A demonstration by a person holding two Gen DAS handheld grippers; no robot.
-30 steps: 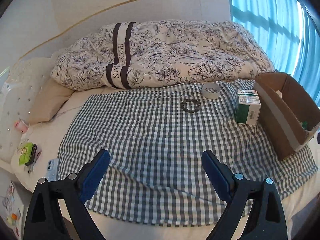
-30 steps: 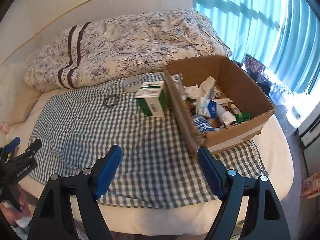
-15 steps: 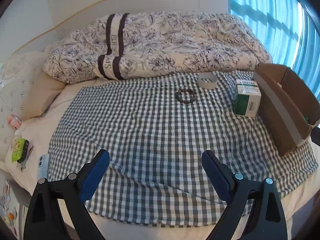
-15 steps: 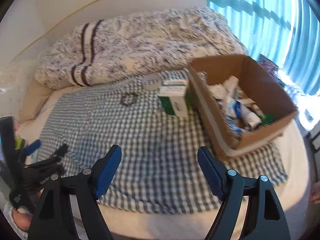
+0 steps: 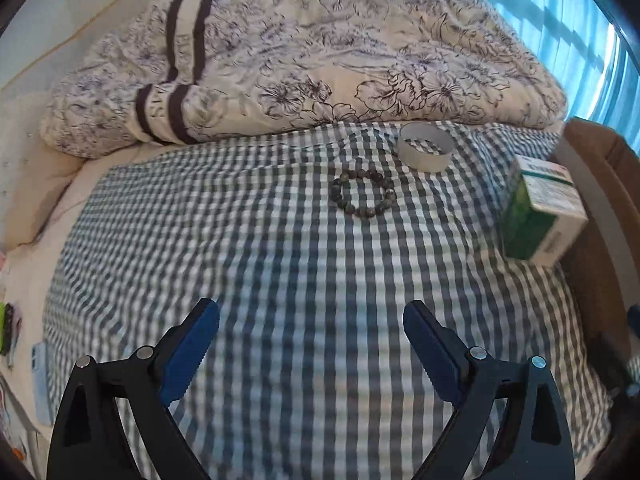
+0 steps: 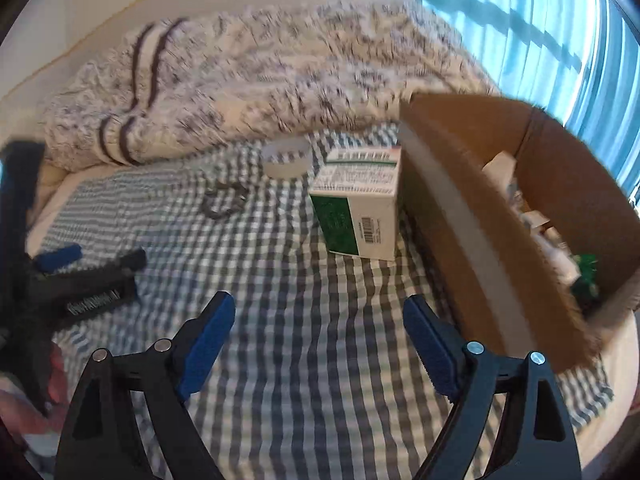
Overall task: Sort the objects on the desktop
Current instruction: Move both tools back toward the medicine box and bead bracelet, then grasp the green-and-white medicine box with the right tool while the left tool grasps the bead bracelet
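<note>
On the checked cloth (image 5: 280,280) lie a dark bead bracelet (image 5: 363,195) (image 6: 224,202), a roll of clear tape (image 5: 426,147) (image 6: 287,159) and a green-and-white carton (image 5: 540,216) (image 6: 360,208). The carton stands against a cardboard box (image 6: 500,216) (image 5: 600,208) holding several small items. My left gripper (image 5: 311,320) is open over the cloth, short of the bracelet. My right gripper (image 6: 319,320) is open too, just in front of the carton. The left gripper (image 6: 84,276) also shows at the left of the right wrist view, with a hand below it.
A floral duvet (image 5: 304,56) is bunched along the back of the bed. Blue curtains (image 6: 540,28) hang at the right. A phone (image 5: 40,380) and a green packet (image 5: 3,328) lie at the bed's left edge.
Both grippers have moved forward over the cloth toward the objects. The right view swung left, bringing the carton closer and centred. Both stayed open.
</note>
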